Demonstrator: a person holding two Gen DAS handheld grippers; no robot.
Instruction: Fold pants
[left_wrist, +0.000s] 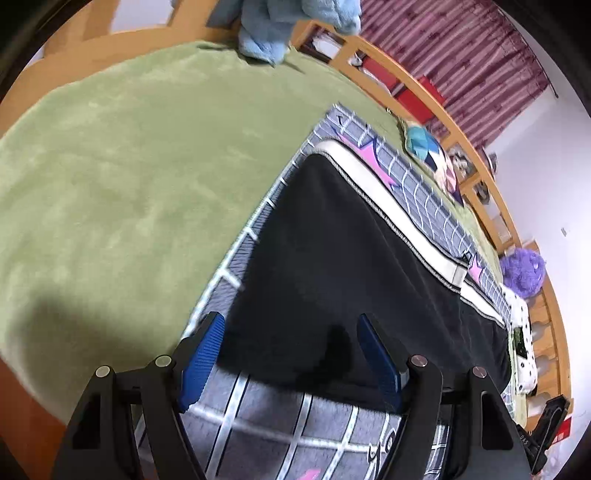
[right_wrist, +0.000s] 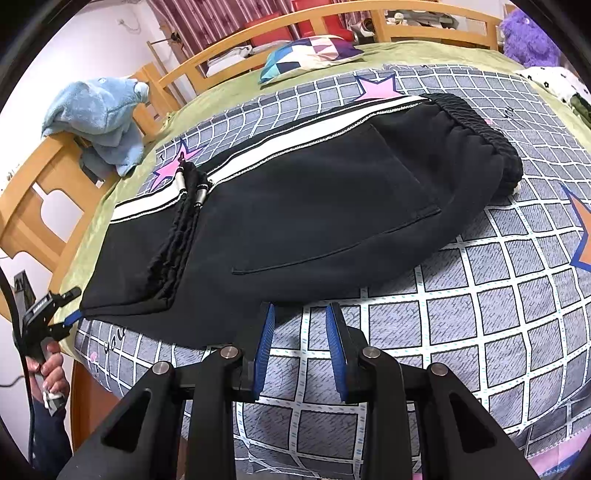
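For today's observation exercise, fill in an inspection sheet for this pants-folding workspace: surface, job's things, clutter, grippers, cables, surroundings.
Surface: bed with green blanket; grey grid-patterned sheet spread on top.
Job's things: black pants lying flat on the sheet, white side stripe, drawstrings resting on the fabric.
Clutter: blue plush toy on the bed frame, patchwork pillow, purple plush toy.
Grippers: left gripper open over the pants' edge; right gripper open, narrower, empty, above the sheet beside the pants.
Cables: dark cable by the left hand.
Surroundings: wooden bed frame, striped curtain.

wooden bed frame (right_wrist: 229, 48), striped curtain (left_wrist: 461, 55), white wall (left_wrist: 535, 166)
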